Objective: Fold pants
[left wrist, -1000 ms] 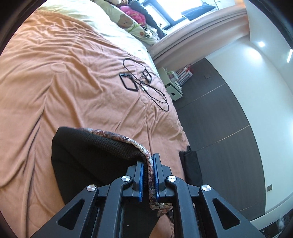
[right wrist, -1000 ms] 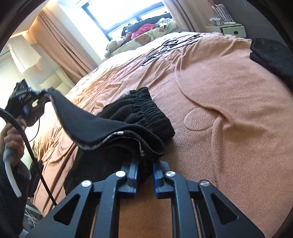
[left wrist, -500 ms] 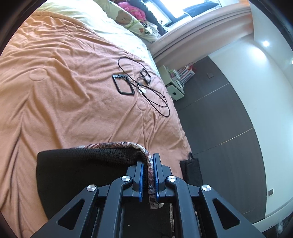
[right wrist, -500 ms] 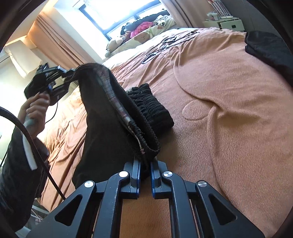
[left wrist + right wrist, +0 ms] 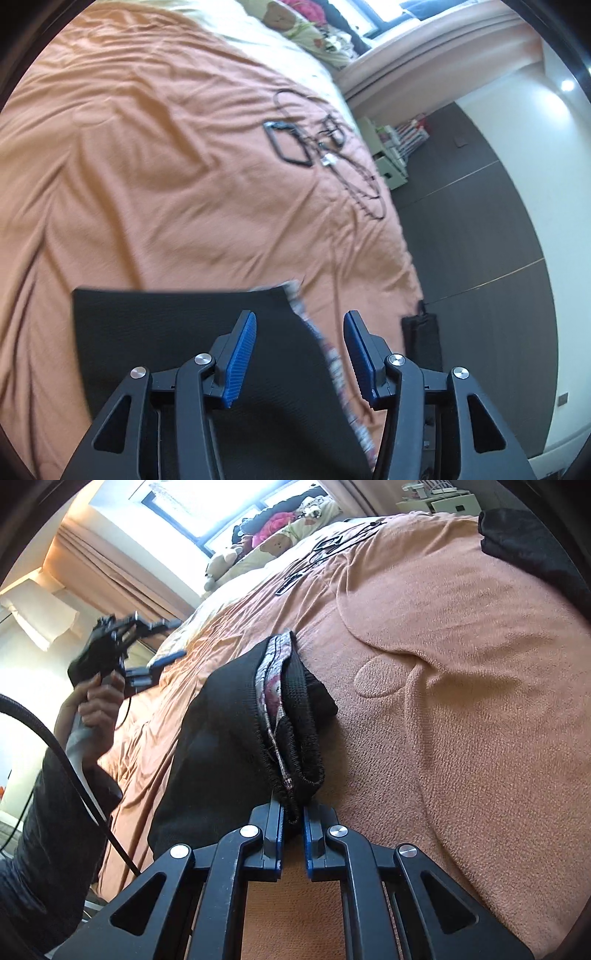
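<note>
The black pants [image 5: 221, 720] lie folded on the orange blanket [image 5: 461, 701], their patterned lining [image 5: 271, 686] showing at the fold. My right gripper [image 5: 293, 818] is shut on the near black hem. In the left wrist view the pants [image 5: 166, 325] lie flat under my left gripper [image 5: 300, 354]. Its jaws are opening, and the blue pads [image 5: 240, 354] stand apart from the patterned edge [image 5: 328, 354] between them. The right wrist view shows the left gripper [image 5: 173, 638] in a person's hand [image 5: 99, 698], above the bed and left of the pants.
A black frame-like case and thin cables [image 5: 286, 146] lie further up the bed. Another black cloth [image 5: 528, 542] sits at the far right edge. Pillows and soft toys [image 5: 280, 535] are by the window. A black bag [image 5: 421, 339] and a white shelf [image 5: 388, 162] stand on the floor beside the bed.
My left gripper has opened and let go of the patterned edge, and the lifted black layer now lies flat over the rest of the pants. The right gripper keeps its hold.
</note>
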### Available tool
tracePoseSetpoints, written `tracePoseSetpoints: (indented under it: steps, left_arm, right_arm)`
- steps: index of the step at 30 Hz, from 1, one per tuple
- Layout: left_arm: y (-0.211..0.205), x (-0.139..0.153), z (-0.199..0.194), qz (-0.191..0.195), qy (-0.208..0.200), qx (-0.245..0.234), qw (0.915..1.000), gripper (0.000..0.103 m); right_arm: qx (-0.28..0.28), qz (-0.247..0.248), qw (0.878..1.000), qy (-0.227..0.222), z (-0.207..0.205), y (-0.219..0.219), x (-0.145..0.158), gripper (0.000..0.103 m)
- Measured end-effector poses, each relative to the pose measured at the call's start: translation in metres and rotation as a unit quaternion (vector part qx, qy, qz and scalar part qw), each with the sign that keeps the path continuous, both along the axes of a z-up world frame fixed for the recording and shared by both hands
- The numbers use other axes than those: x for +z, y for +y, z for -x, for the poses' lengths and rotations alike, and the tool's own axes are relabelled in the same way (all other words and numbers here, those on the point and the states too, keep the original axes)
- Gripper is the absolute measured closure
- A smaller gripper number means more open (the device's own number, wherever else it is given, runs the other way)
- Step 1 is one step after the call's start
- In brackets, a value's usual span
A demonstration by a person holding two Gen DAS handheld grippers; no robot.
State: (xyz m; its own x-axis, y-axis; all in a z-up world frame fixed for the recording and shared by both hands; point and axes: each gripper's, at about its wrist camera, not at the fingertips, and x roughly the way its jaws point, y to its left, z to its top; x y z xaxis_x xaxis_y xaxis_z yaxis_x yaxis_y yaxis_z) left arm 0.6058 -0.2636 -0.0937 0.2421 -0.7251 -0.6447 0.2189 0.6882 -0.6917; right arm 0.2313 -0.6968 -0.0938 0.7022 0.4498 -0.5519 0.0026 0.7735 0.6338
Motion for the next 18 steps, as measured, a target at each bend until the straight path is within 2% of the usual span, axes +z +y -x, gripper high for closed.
tracePoseSetpoints:
  steps: [6, 9, 11, 13, 18]
  left_arm:
    - [0.04, -0.014, 0.027, -0.025, 0.003, 0.014, 0.9996, 0.051]
    - [0.058, -0.021, 0.043, -0.037, 0.007, 0.018, 0.9991, 0.051]
    - [0.069, -0.027, 0.055, -0.04, 0.01, 0.022, 0.9989, 0.051]
    - [0.077, -0.033, 0.065, -0.042, 0.016, 0.026, 0.9987, 0.051]
    - [0.094, -0.046, 0.088, -0.042, 0.026, 0.037, 0.9981, 0.051]
  right_arm:
    - [-0.011, -0.025, 1.0, 0.013, 0.0, -0.007, -0.001, 0.096]
    - [-0.021, -0.015, 1.0, 0.017, 0.002, -0.01, 0.002, 0.085]
    - [-0.028, -0.006, 0.999, 0.015, 0.003, -0.012, 0.006, 0.068]
    - [-0.036, -0.001, 0.999, 0.007, 0.006, -0.015, 0.012, 0.058]
    - [-0.041, 0.028, 0.999, -0.01, 0.017, -0.013, 0.023, 0.058]
